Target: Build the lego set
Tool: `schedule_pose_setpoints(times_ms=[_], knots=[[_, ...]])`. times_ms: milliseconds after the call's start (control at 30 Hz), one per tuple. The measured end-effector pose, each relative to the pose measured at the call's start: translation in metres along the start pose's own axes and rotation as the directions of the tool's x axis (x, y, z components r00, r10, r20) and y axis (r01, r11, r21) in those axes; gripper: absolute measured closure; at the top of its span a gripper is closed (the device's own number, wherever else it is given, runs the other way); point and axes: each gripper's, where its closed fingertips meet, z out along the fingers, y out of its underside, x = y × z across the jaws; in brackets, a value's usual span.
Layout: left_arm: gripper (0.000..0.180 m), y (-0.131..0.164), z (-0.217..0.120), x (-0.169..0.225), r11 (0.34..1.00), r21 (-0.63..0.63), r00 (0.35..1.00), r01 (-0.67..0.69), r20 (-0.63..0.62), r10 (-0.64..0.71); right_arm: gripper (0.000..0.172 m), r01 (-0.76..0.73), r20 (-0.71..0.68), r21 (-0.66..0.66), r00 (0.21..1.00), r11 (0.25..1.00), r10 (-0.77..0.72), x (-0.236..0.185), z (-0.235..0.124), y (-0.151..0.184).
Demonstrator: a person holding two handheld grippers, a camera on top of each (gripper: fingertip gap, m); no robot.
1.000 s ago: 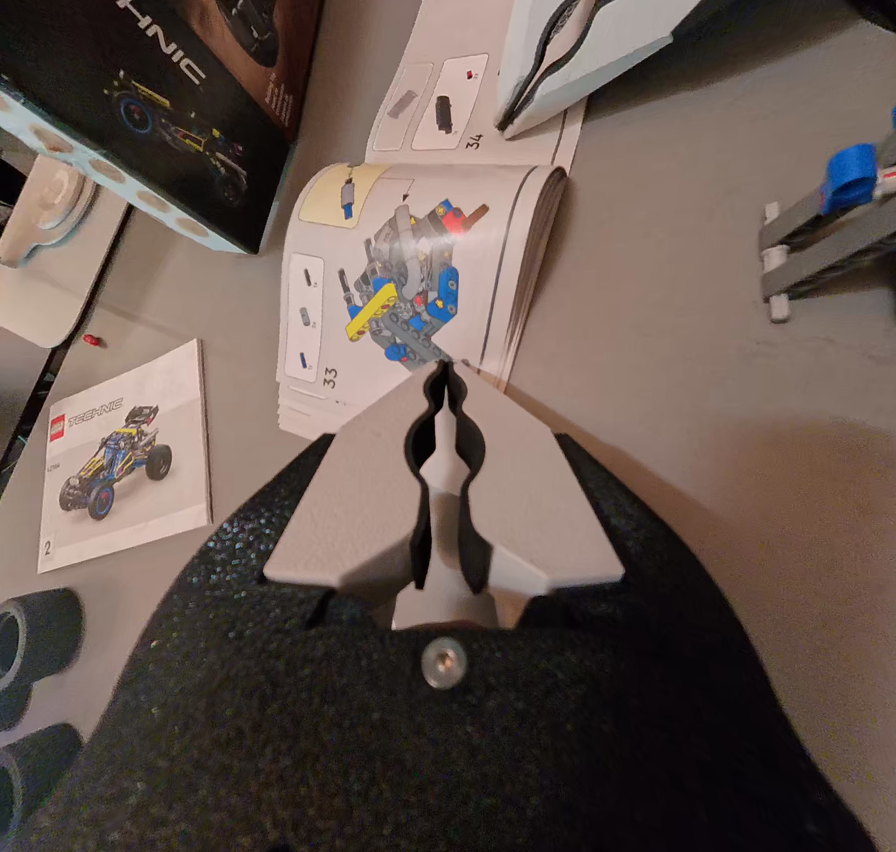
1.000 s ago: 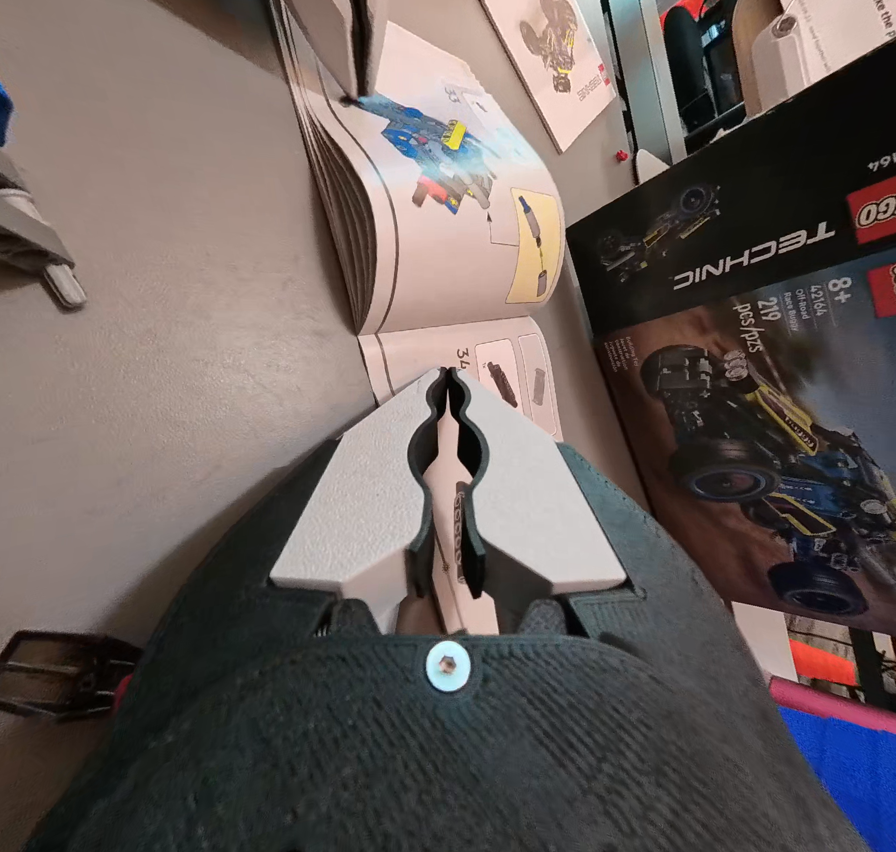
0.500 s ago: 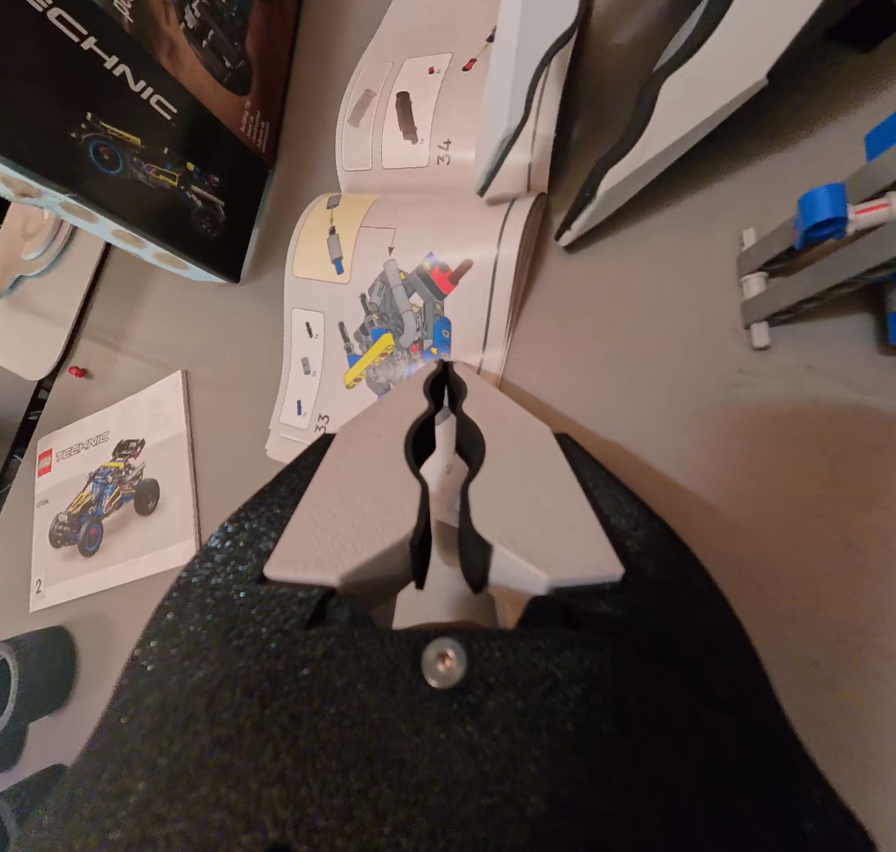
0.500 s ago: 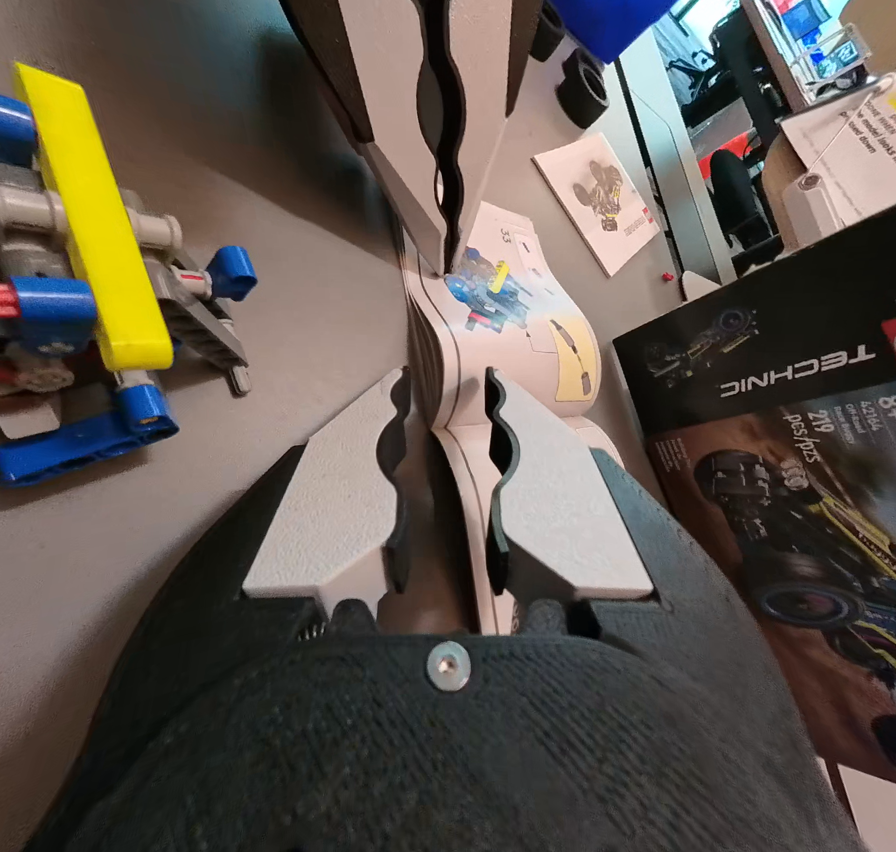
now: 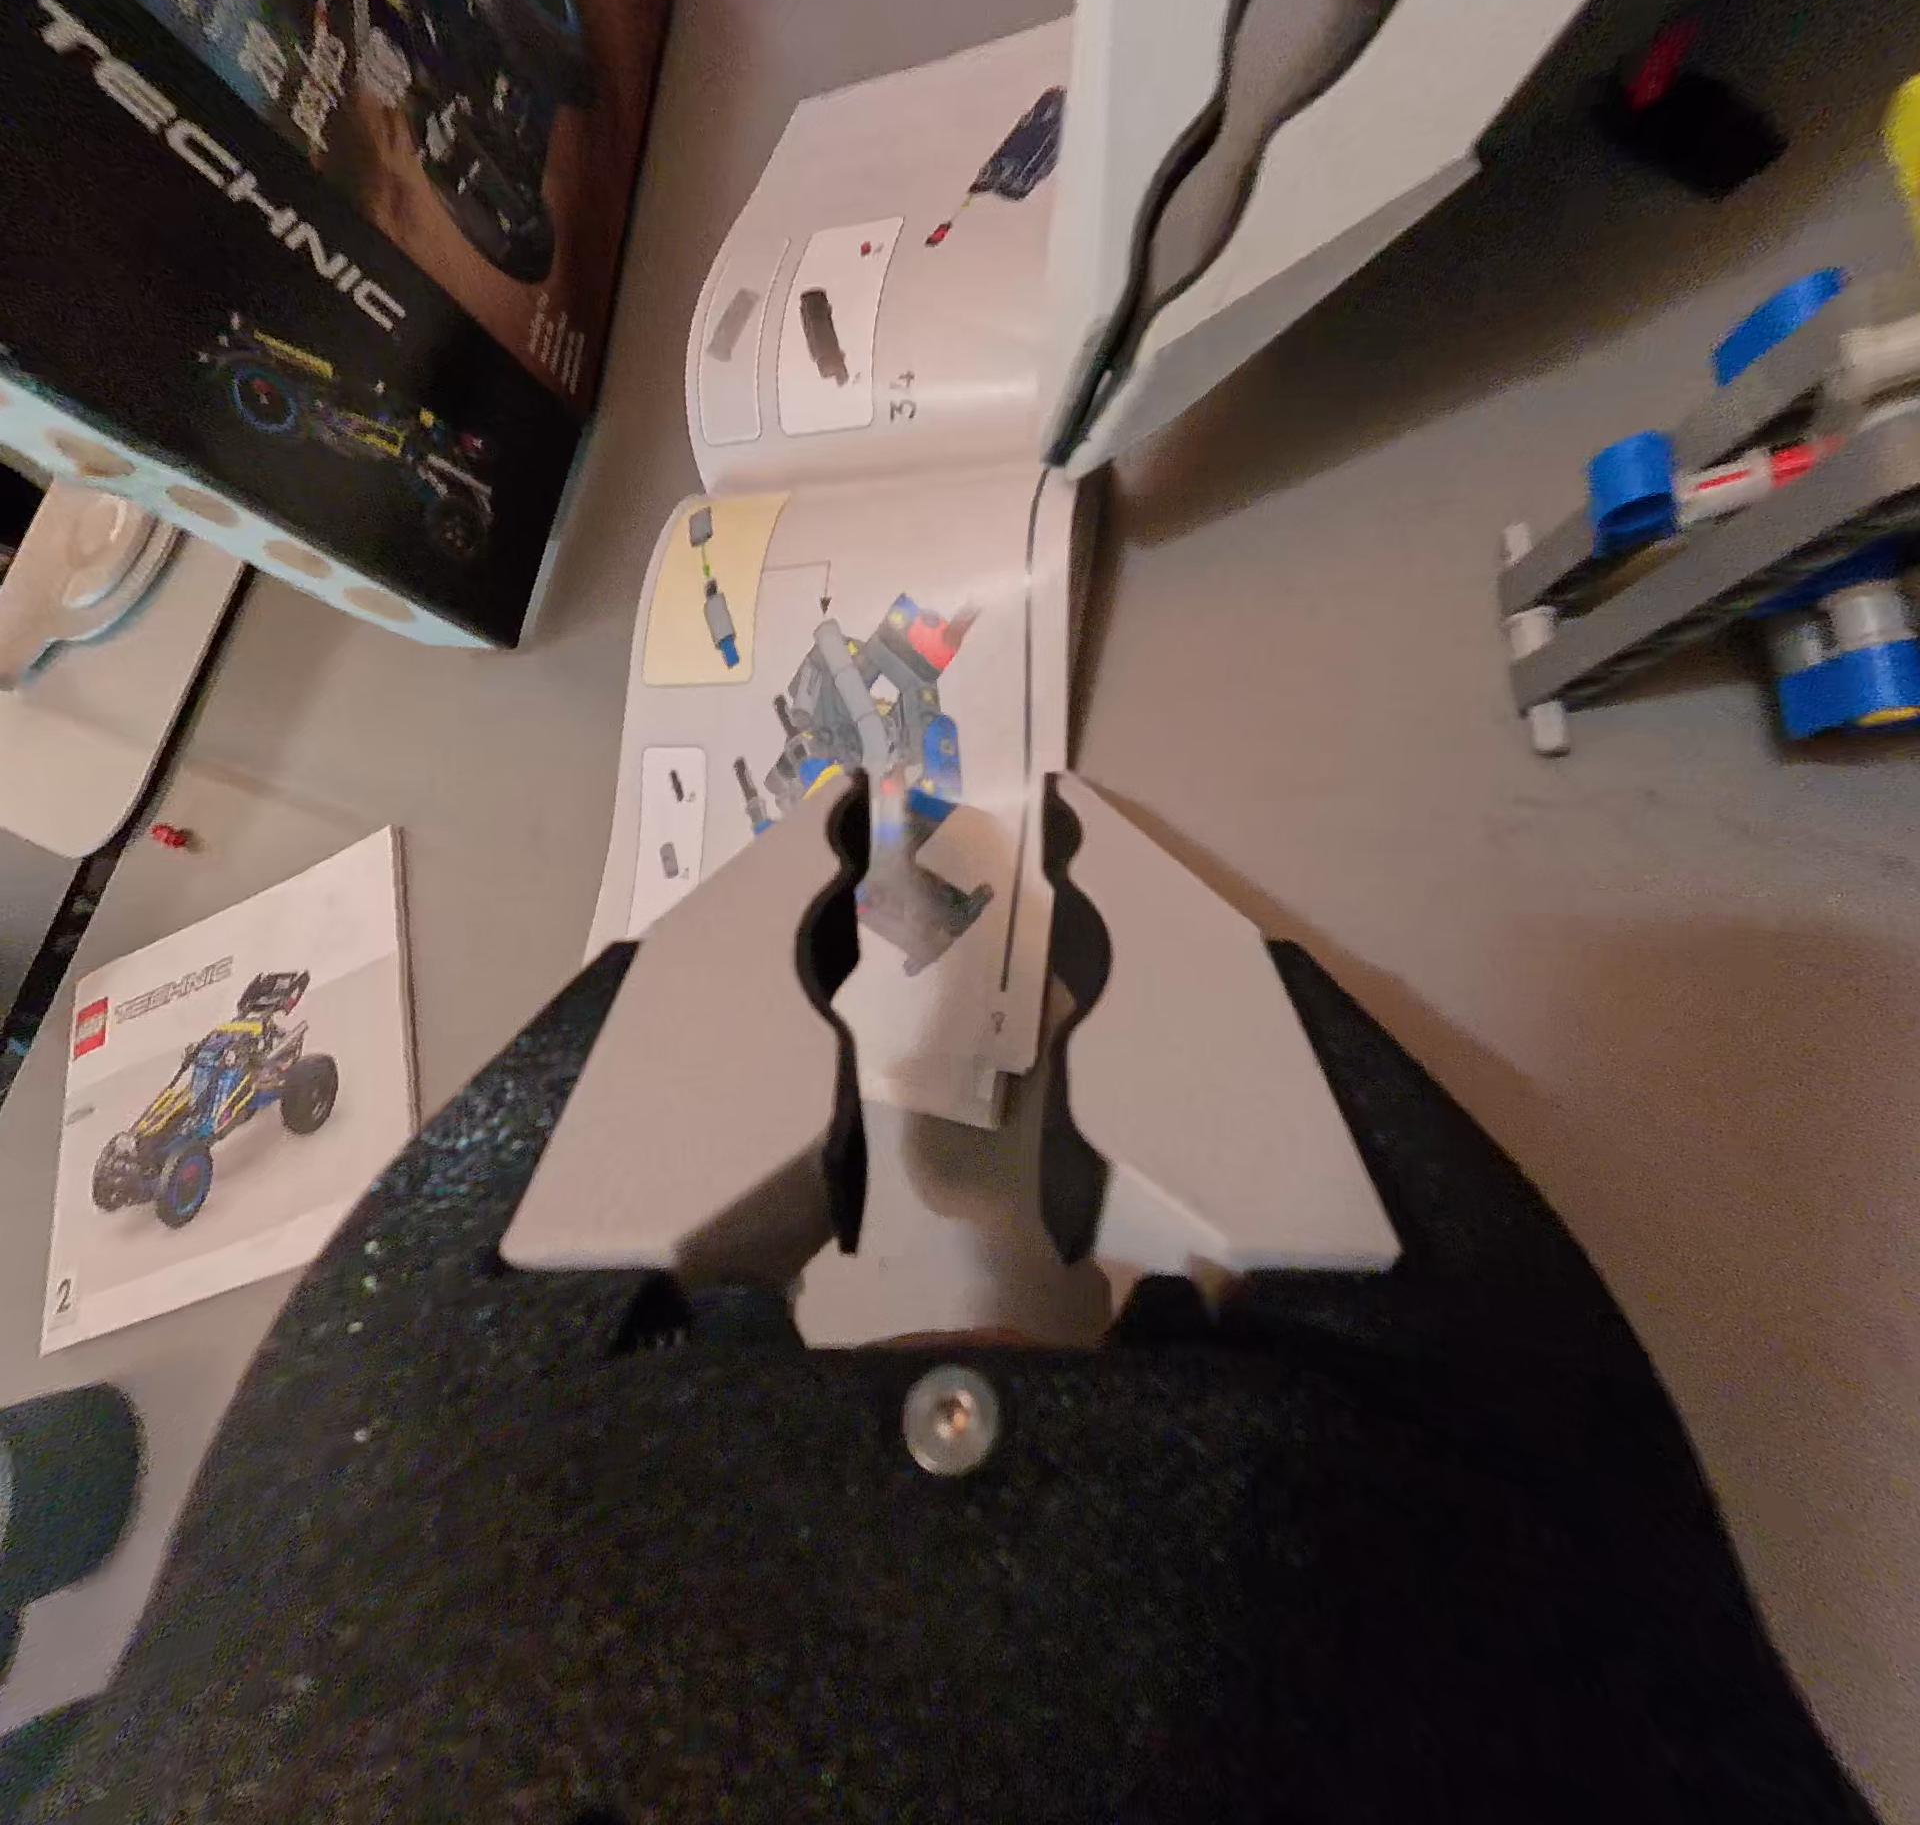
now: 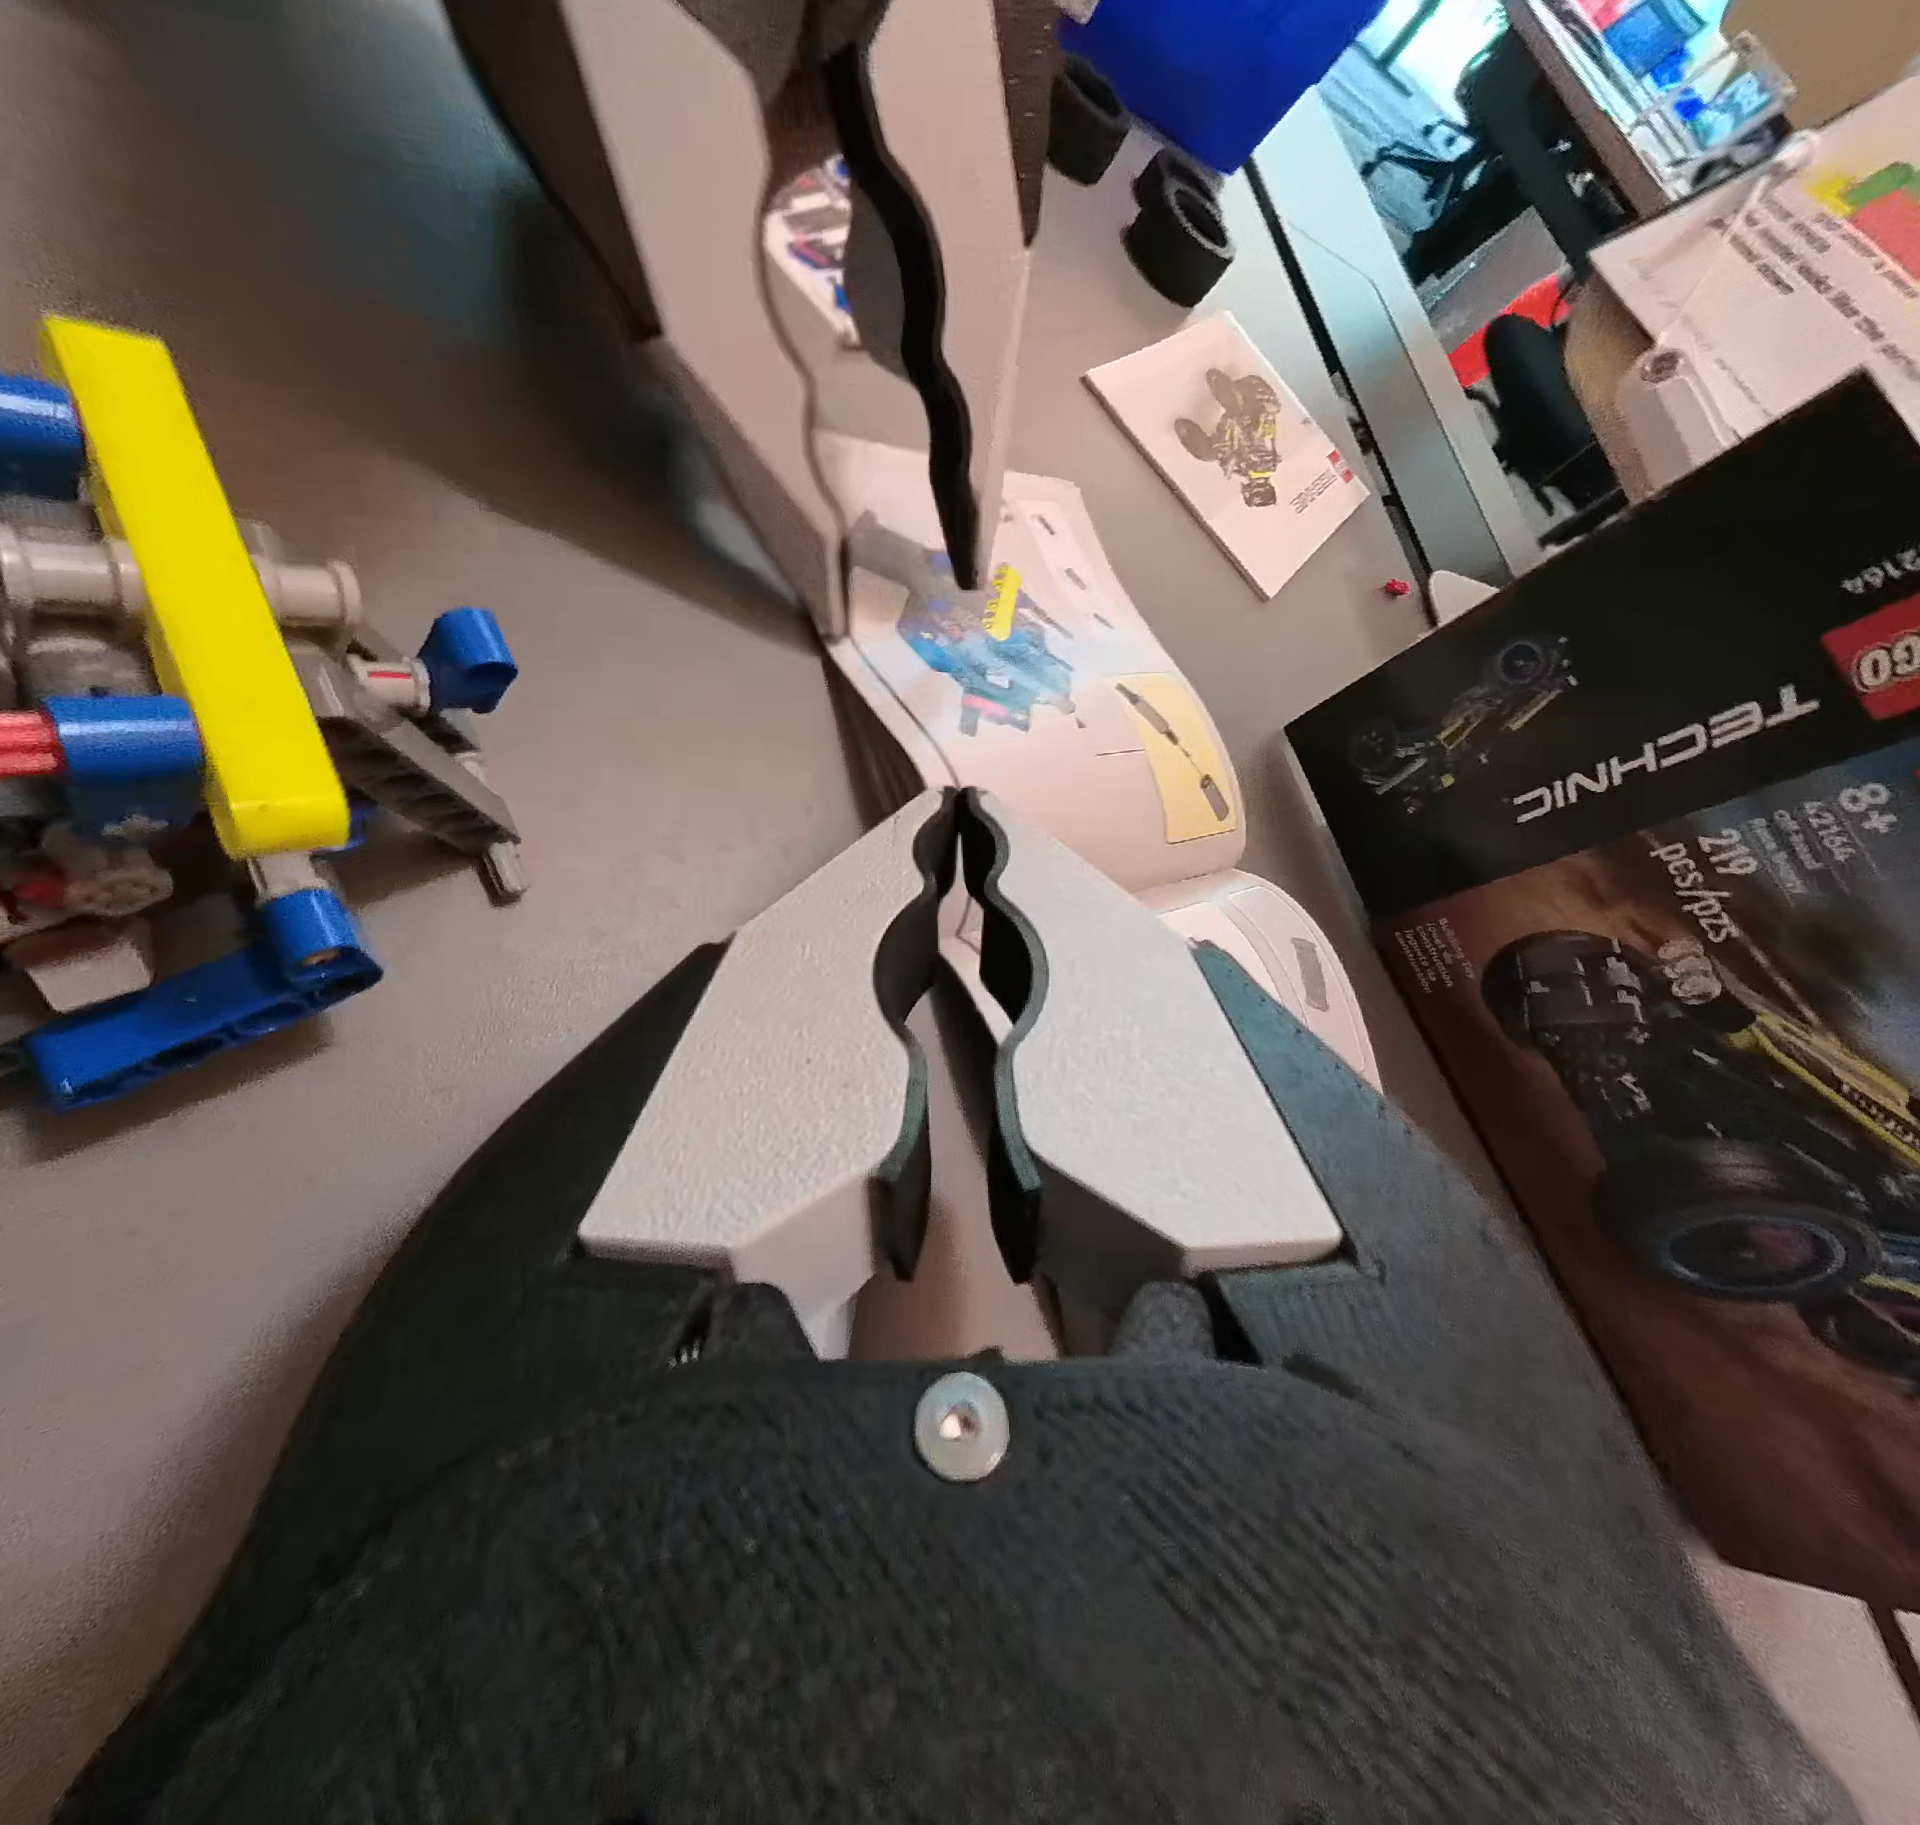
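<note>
An open instruction booklet [image 5: 831, 580] lies on the grey table, its pages arched up; it also shows in the right wrist view [image 6: 1091, 736]. My left gripper [image 5: 951, 799] is open just above the page with the model drawing and holds nothing. The right wrist view shows it [image 6: 899, 601] from the front, fingers apart, tips at the page. My right gripper [image 6: 956, 819] is shut on the booklet's page edge. The left wrist view shows it [image 5: 1070, 445] pinching that edge near the fold.
A part-built brick model [image 6: 187, 684] in grey, blue and yellow sits beside the booklet, also in the left wrist view [image 5: 1714, 580]. The dark kit box [image 5: 260, 269], a second closed booklet [image 5: 229, 1100] and black tyres [image 6: 1174, 217] lie on the far side. Across from one pair of fingers to the other is roughly 6 cm.
My left gripper was shut at the booklet page and has now opened, letting it go. My right gripper opened around the page edge half a second ago and has shut on it.
</note>
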Motion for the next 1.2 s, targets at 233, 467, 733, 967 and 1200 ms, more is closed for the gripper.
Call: schedule_pose_setpoints(times_ms=[233,467,733,967,1200], knots=[[0.162,-0.001,0.004,0.005,0.997,-0.025,0.997,-0.072,0.016,0.072,0.172,0.025,-0.011,-0.060,1.000,0.998,-0.025,0.001,0.001,0.012],[0.180,-0.009,0.005,0.008,0.998,-0.001,0.997,-0.069,0.019,0.069,0.155,0.040,0.005,-0.060,0.999,0.997,-0.040,-0.004,0.006,0.011],[0.180,-0.020,-0.001,0.004,0.997,0.060,0.998,-0.054,0.033,0.052,0.157,0.059,-0.020,-0.049,0.998,0.997,-0.060,-0.002,0.008,0.008],[0.180,-0.019,-0.002,0.004,0.996,0.059,0.997,-0.071,0.036,0.069,0.172,0.050,-0.033,-0.040,0.998,0.998,-0.051,0.002,0.005,0.007],[0.170,-0.015,-0.001,0.005,0.996,0.039,0.996,-0.081,0.031,0.080,0.172,0.035,-0.001,-0.032,0.999,0.999,-0.035,-0.003,0.004,0.006]])
